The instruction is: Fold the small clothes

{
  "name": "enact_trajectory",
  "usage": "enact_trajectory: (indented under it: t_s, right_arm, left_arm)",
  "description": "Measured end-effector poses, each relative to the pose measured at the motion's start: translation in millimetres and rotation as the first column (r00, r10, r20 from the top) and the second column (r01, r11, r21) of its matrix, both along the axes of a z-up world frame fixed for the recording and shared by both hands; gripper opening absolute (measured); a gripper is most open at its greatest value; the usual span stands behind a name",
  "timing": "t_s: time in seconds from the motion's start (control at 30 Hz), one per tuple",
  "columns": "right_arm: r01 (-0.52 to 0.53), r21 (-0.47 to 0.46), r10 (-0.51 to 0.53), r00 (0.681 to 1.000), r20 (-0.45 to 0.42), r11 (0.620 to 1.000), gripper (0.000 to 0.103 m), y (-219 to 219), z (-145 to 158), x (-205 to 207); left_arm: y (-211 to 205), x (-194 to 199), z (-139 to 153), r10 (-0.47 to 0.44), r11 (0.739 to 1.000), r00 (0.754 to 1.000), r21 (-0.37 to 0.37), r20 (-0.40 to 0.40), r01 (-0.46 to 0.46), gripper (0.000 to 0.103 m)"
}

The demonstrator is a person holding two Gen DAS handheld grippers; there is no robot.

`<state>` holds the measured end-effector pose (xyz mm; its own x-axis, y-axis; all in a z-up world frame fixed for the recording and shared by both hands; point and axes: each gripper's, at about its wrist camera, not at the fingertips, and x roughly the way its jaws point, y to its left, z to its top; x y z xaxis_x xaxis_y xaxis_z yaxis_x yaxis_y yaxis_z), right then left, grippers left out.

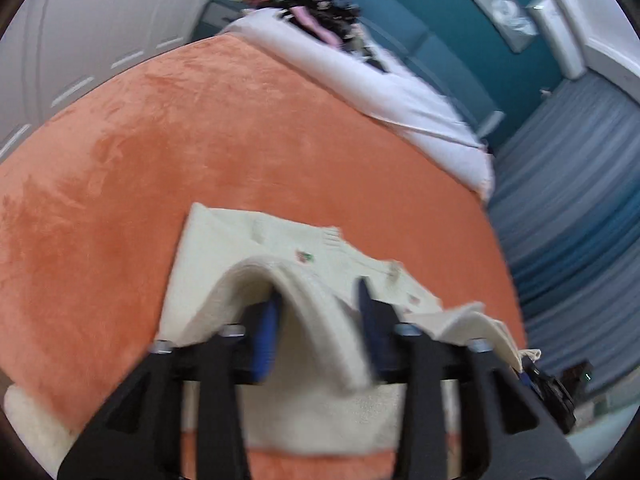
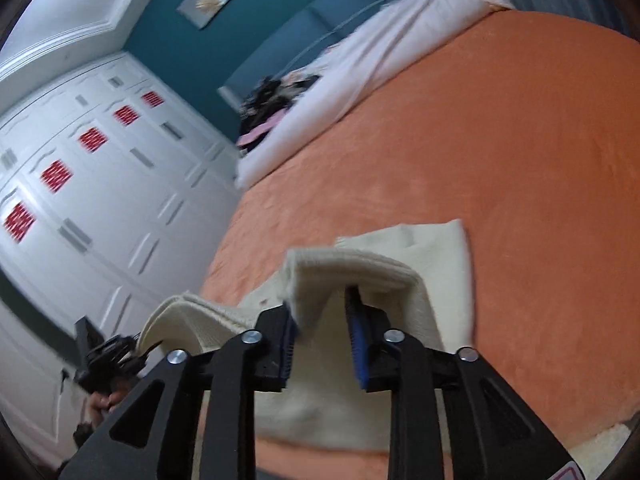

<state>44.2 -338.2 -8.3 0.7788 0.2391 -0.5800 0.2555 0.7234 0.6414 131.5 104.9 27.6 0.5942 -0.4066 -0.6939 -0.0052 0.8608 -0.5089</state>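
Cream garment (image 1: 280,248) lying on orange blanket (image 1: 180,140) at near edge of bed, near part lifted off the blanket, far part flat. Small embroidered patch (image 1: 304,256) visible on flat part, left wrist view.

Left gripper (image 1: 318,312): blue-padded fingers (image 1: 266,332) apart with a raised fold of the garment draped between them; blurred, so cannot tell whether cloth is actually pinched or just hanging over one finger. Second lifted edge of cloth to the right, next to the other tool.

Right gripper (image 2: 320,320): ribbed hem of the garment (image 2: 360,268) humped over and between its fingers (image 2: 358,344), gap between pads visible; cannot tell if clamped either. Left gripper (image 2: 108,360) seen at near left in this view, touching a lifted cloth edge.

White duvet (image 1: 380,92) bunched at far end of bed, dark pile of clothes (image 1: 324,12) on it. White wardrobe (image 2: 100,200) on left, teal wall (image 2: 168,28) behind bed.
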Motion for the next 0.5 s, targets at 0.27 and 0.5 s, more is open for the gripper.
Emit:
enact_trajectory:
  t_s: [0.27,0.5]
  right_arm:
    - [0.015,-0.139,-0.03,0.994,-0.102,0.99,0.06,9.1,-36.6,4.5]
    - [-0.017,-0.204,-0.025,0.979,-0.203,0.979,0.068,2.0,-54.7,34.0]
  left_arm:
    - [17.6,5.3,-37.2,0.048,0.994,0.999,0.095,0.025,-0.05,0.086]
    - [2.5,54.2,-78.5,-0.009,0.991,0.995,0.135,-0.101,0.023,0.081]
